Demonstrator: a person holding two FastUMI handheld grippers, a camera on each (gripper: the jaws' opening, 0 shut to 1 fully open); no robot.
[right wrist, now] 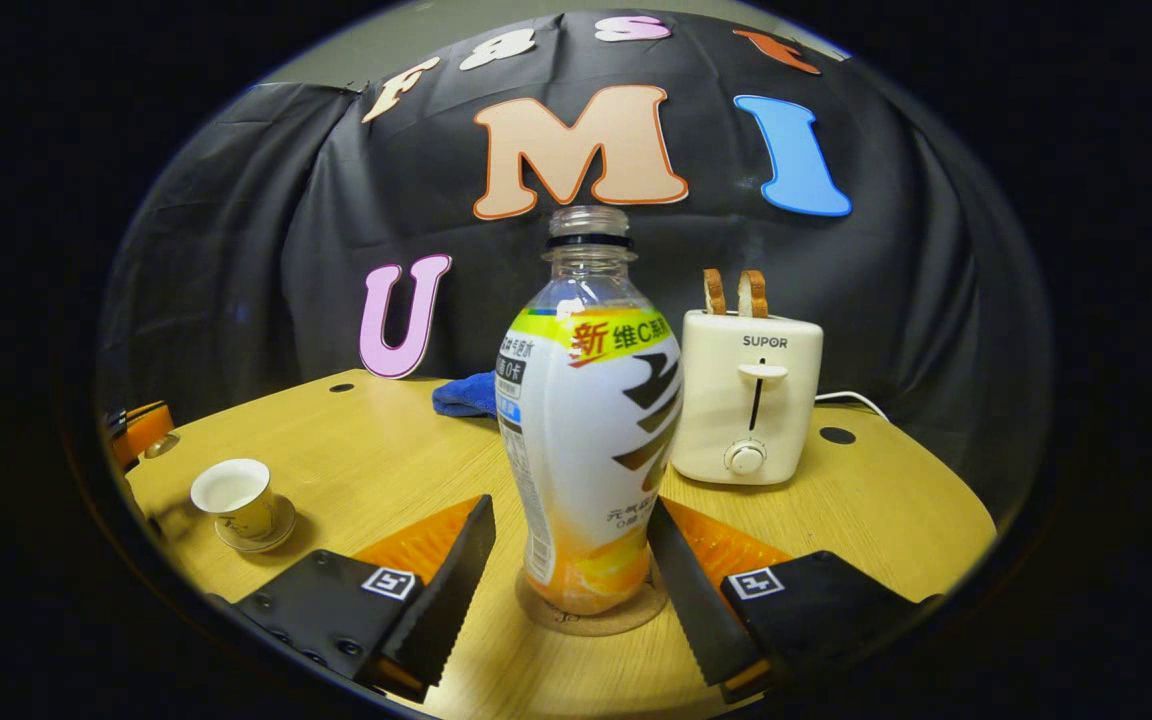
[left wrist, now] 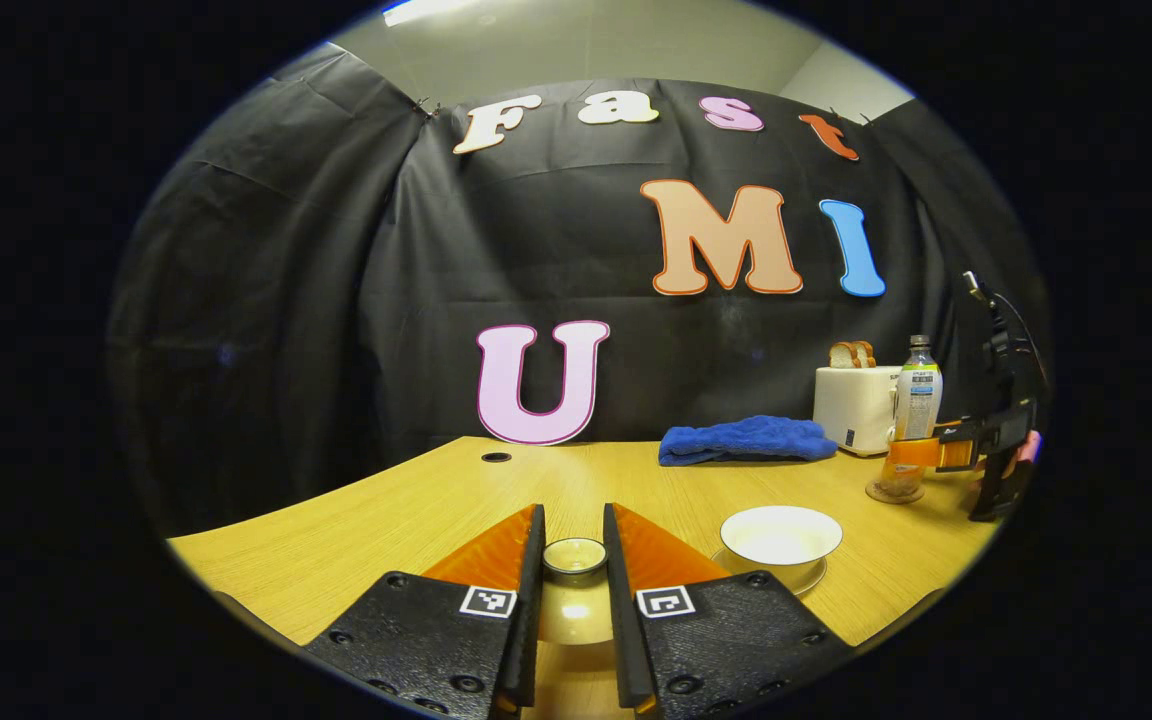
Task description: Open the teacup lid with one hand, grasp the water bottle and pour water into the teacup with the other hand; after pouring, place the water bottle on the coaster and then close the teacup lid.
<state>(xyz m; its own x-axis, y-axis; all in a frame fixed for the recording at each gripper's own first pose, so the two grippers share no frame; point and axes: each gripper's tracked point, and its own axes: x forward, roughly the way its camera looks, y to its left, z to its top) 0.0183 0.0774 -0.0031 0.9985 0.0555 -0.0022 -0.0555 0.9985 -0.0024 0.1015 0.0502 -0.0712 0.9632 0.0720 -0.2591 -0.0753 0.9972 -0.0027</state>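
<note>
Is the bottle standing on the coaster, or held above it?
Touching. In the right gripper view the bottle stands upright with its base resting on the round coaster, no gap between them; the right gripper straddles it, left finger clear.

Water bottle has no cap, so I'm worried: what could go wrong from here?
The water bottle stands uncapped on the coaster between the right gripper's open fingers; a sideways nudge could tip and spill it. The left gripper pinches the teacup lid by its small knob; it might slip before reaching the teacup.
</note>
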